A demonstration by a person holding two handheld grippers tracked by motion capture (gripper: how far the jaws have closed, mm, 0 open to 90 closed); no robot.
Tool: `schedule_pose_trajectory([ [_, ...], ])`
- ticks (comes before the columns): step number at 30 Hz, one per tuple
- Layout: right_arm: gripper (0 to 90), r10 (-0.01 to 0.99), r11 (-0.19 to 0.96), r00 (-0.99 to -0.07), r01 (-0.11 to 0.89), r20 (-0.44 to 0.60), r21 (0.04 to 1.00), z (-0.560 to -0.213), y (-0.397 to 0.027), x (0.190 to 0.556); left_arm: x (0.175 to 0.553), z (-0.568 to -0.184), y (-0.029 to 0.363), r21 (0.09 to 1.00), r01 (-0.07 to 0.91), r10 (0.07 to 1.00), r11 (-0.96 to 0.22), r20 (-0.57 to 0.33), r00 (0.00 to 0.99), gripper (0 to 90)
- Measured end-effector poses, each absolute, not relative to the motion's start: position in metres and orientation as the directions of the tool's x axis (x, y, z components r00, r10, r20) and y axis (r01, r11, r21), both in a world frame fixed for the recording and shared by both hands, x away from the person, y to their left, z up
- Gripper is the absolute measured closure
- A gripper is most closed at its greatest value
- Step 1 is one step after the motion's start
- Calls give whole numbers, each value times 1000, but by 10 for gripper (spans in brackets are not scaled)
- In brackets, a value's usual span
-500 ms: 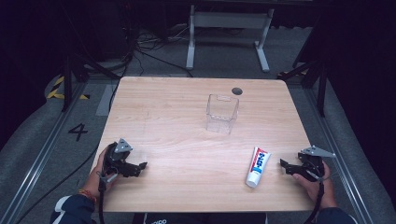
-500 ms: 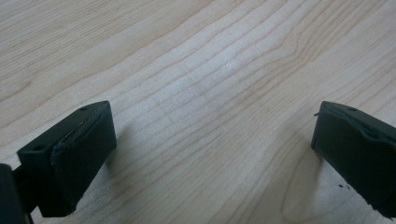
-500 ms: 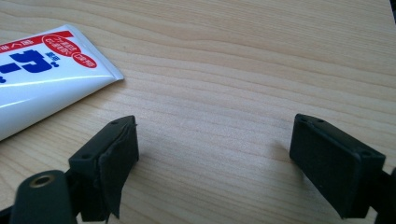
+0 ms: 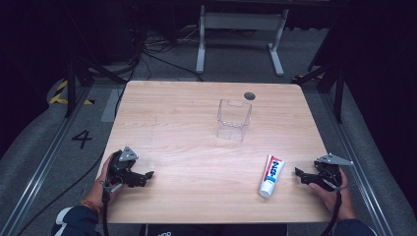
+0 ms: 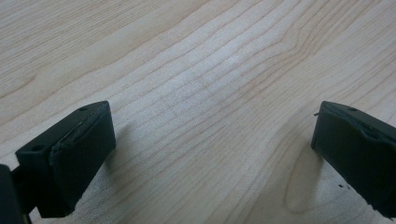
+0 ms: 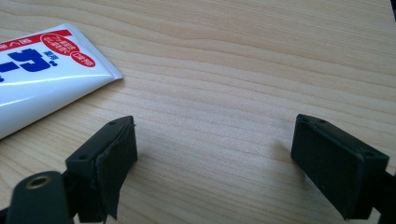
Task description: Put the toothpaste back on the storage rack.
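Observation:
A white toothpaste tube (image 4: 271, 175) with red and blue print lies flat on the wooden table (image 4: 187, 123), near the front right. In the right gripper view the tube's flat end (image 6: 42, 74) lies at the upper left, apart from the jaws. My right gripper (image 4: 298, 173) rests at the table's right edge, a short way right of the tube, open with nothing between its fingers (image 6: 105, 170). My left gripper (image 4: 149, 174) sits at the front left, open over bare wood (image 5: 210, 116). A clear plastic box (image 4: 234, 119) stands upright behind the middle of the table.
A round dark hole (image 4: 250, 96) is set in the tabletop behind the clear box. Beyond the table stand a white metal frame (image 4: 236, 29) and cables on a grey floor. A "4" mark (image 4: 81, 139) is on the floor at left.

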State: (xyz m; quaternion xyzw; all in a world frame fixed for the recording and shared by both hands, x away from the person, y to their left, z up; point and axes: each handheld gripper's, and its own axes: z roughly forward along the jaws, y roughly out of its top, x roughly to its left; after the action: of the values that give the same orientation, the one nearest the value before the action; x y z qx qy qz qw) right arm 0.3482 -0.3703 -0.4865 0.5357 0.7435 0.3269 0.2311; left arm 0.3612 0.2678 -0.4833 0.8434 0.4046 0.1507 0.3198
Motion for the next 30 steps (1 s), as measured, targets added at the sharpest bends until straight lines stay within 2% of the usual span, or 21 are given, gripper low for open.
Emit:
schedule_pose_trajectory([
  [8,179,945,225,-327,684,16,694,-479,-368,348,362,-483,269,664,577,774,-476,5,633,1],
  [15,192,933,236,-359,680,35,694,-469,-359,347,362,-483,269,664,576,774,-477,8,633,1],
  [30,208,891,311,-452,663,33,681,-446,-311,346,362,-483,269,664,576,774,-476,6,633,1],
])
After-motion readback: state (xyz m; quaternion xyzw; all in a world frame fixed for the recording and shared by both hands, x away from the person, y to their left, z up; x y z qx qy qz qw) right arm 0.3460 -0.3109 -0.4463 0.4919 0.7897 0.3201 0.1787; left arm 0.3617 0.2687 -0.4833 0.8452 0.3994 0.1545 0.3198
